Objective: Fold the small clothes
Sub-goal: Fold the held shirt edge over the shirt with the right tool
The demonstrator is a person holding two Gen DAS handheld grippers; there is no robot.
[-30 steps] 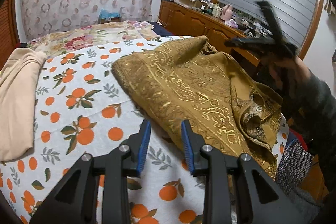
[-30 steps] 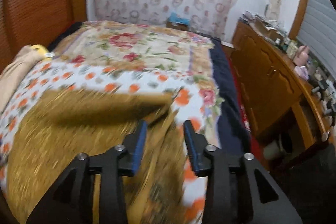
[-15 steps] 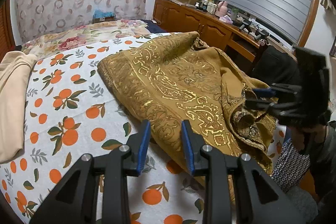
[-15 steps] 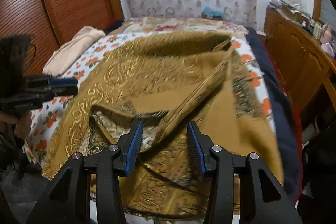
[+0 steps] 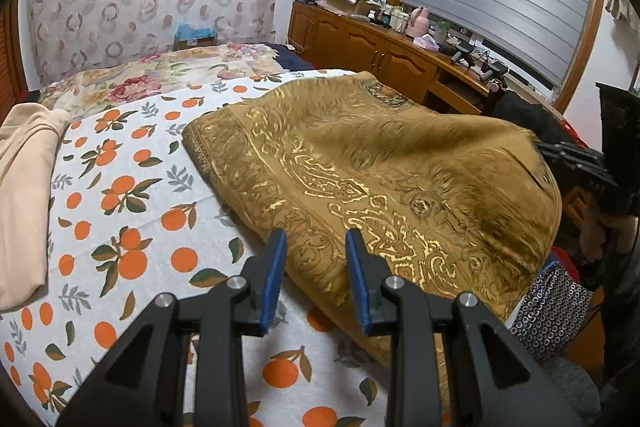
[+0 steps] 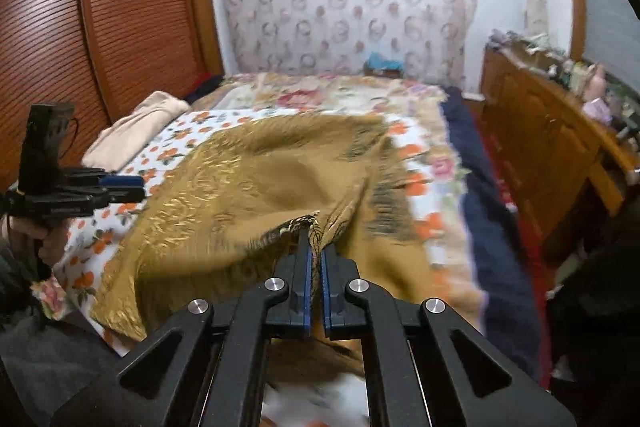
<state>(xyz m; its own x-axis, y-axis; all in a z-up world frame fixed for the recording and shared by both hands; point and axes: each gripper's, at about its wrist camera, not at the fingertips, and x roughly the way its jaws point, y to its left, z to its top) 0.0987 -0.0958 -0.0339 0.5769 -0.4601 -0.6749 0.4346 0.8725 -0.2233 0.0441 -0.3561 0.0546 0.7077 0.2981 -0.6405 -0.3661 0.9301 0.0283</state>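
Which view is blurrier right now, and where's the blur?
Right wrist view: heavy motion smear on the gold cloth and bedspread, while the right claw stays sharp. Left wrist view: mostly crisp, only the cloth's far raised side smeared; strong fisheye bending in both.

Two grippers are counted — the left gripper (image 5: pixel 315 269) and the right gripper (image 6: pixel 315 259). One gold-patterned ochre cloth (image 5: pixel 384 163) is seen, spread on one bed (image 5: pixel 132 211) with an orange-print sheet. One beige folded garment (image 5: pixel 24 195) is counted at the bed's edge — and one floral quilt (image 5: pixel 160 75) beyond. One wooden sideboard (image 5: pixel 384 55) is counted along the wall.
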